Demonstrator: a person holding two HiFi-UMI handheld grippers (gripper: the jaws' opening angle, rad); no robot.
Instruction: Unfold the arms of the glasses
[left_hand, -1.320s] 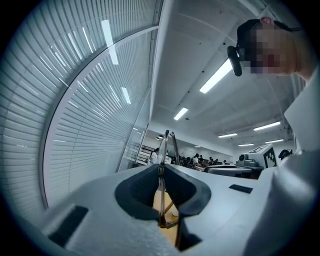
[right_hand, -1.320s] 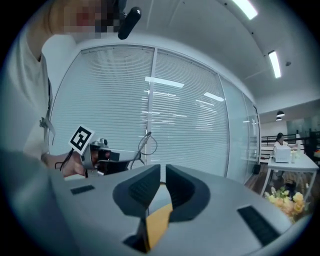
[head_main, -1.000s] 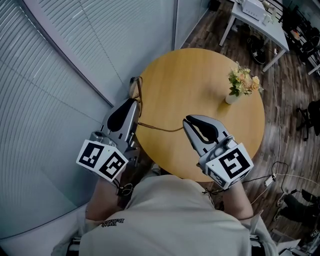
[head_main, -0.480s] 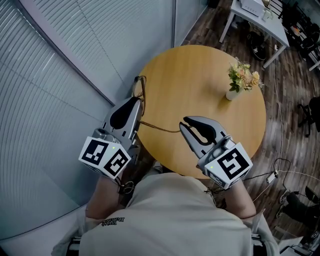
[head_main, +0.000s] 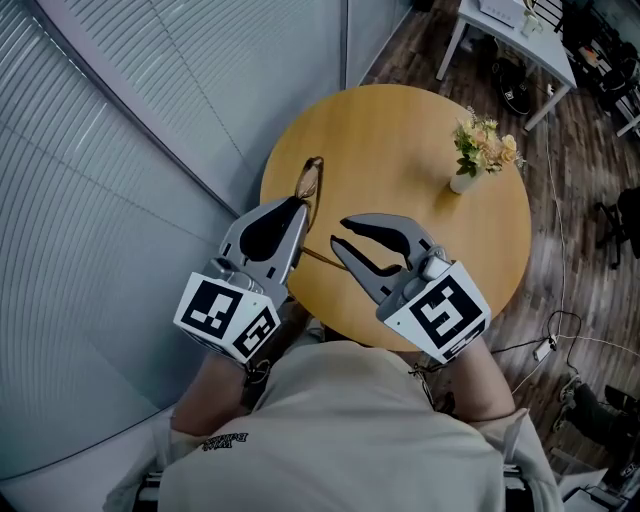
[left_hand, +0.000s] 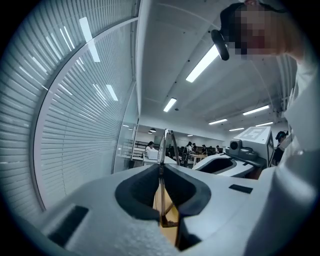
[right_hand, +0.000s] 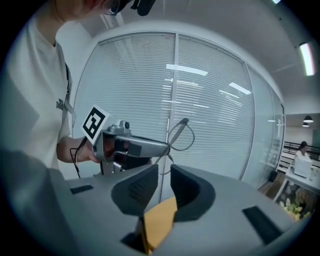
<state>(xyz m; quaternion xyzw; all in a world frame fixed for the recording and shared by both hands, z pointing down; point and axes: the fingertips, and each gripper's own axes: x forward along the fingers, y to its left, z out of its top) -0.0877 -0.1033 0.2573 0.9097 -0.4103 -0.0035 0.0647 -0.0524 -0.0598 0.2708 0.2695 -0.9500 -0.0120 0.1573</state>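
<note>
Thin-rimmed glasses (head_main: 310, 178) stick out past the tip of my left gripper (head_main: 300, 207), which is shut on the frame near a hinge above the round wooden table's (head_main: 400, 130) left edge. In the left gripper view the frame (left_hand: 167, 145) stands edge-on above the closed jaws (left_hand: 161, 167). One unfolded arm (head_main: 318, 258) runs from there toward my right gripper (head_main: 338, 233). That gripper is open. In the right gripper view the thin arm passes through the gap between the jaws (right_hand: 161, 172), and the lens loop (right_hand: 182, 135) shows beyond.
A small white vase of flowers (head_main: 480, 150) stands on the table's right side. Window blinds (head_main: 120, 150) close off the left. A white side table (head_main: 510, 30) and cables on the wood floor (head_main: 560, 330) lie to the right.
Both grippers have shifted inward over the table edge, and the glasses moved right with the left one. The right gripper has come closer to the left, and its jaws now stand apart.
</note>
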